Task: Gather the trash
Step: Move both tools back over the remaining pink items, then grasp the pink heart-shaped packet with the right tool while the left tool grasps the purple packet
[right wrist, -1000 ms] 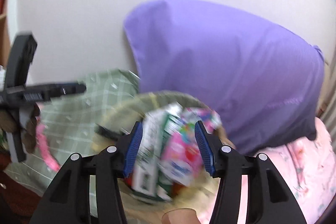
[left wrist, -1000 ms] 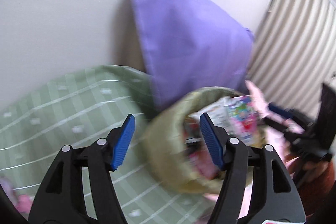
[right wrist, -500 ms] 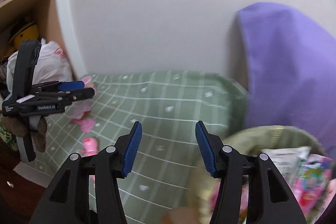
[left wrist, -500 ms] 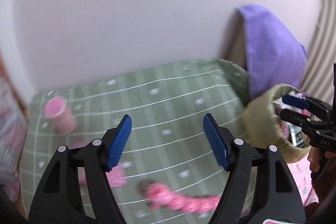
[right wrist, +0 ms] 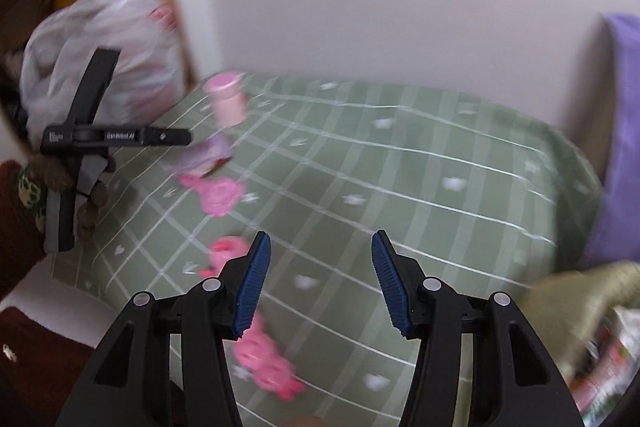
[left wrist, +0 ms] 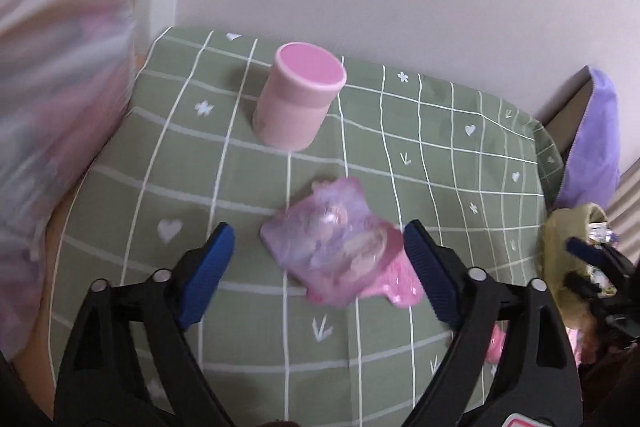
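Across the lower half of the left wrist view, the left gripper (left wrist: 318,259) hangs over a green checked cloth (left wrist: 440,155), and its jaws are opening; the blue pads stand wide apart. A crumpled pink and lilac wrapper (left wrist: 332,247) lies on the cloth between them, near the right pad, but I cannot tell if it touches that pad. A second bright pink wrapper (left wrist: 400,285) shows just under its lower right edge. Above, in the middle of the frame, a pink round container (left wrist: 298,101) stands upright on the cloth, apart from the wrappers. At the right edge is an olive trash bag (left wrist: 560,247) with printed packets inside, and the right gripper (left wrist: 588,263) is in front of it. A purple cushion (left wrist: 592,147) leans at the upper right. In the right wrist view, the right gripper (right wrist: 318,281) fills the bottom of the frame with its pads apart and nothing between them, only cloth below. Blurred pink wrappers lie in a line at the lower left, one (right wrist: 218,193) higher and one (right wrist: 266,363) beside the left pad. The left gripper (right wrist: 176,138) comes in from the left edge, held by a hand (right wrist: 94,195), with its tip close to the lilac wrapper (right wrist: 208,153). The olive bag (right wrist: 580,291) sits at the lower right corner.
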The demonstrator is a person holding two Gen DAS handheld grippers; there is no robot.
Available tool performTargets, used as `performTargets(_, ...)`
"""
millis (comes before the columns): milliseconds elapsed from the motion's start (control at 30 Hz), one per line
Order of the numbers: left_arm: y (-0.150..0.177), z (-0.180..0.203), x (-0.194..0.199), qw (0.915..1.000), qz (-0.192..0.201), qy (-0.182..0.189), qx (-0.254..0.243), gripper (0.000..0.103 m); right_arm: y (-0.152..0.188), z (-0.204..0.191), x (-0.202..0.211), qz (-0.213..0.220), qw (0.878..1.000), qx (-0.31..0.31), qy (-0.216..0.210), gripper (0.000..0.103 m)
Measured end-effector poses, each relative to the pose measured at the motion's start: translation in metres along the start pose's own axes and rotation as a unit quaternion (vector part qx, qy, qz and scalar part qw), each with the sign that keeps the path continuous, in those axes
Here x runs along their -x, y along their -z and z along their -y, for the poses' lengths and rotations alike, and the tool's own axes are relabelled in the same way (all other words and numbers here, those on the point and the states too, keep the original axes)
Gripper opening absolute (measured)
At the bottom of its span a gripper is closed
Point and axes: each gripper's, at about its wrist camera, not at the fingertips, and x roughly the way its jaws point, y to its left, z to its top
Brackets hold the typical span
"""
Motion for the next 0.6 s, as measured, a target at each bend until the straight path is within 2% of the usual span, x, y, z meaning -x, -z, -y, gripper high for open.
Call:
performTargets(100, 0.005, -0.011, 0.012, 0.9999, 0.009, -0.002, 0.008, 0.084, -0.011, -0.03, -0.029, -0.014, 0.998, 0.036, -0.053, 0.05)
performTargets(200, 0.006, -0.019, 0.026, 0.9996, 0.025, -0.006, 0.013, 0.084, -0.025, -0.052, -0.058, -0.011, 0.995, 0.061, -0.081, 0.05)
performTargets(300, 0.007, -0.02, 0.033, 0.999, 0.042, 0.004, 0.016, 0.084, -0.038, -0.066, -0.092, -0.032, 0.992, 0.071, -0.101, 0.046)
performTargets(367, 0.01, -0.026, 0.037, 0.9983, 0.05, 0.021, 0.023, 0.085, -0.043, -0.077, -0.118, -0.057, 0.99, 0.078, -0.103, 0.042)
performTargets(467, 0.013, -0.029, 0.033, 0.9985, 0.044, 0.024, 0.021, 0.085, -0.046, -0.085, -0.138, -0.081, 0.988, 0.088, -0.099, 0.037)
performTargets(533, 0.013, -0.026, 0.028, 0.9991, 0.034, 0.023, 0.011, 0.085, -0.05, -0.083, -0.136, -0.081, 0.988, 0.081, -0.108, 0.036)
performTargets(600, 0.012, -0.019, 0.021, 0.9993, 0.023, 0.026, -0.011, 0.085, -0.052, -0.079, -0.124, -0.07, 0.99, 0.076, -0.095, 0.036)
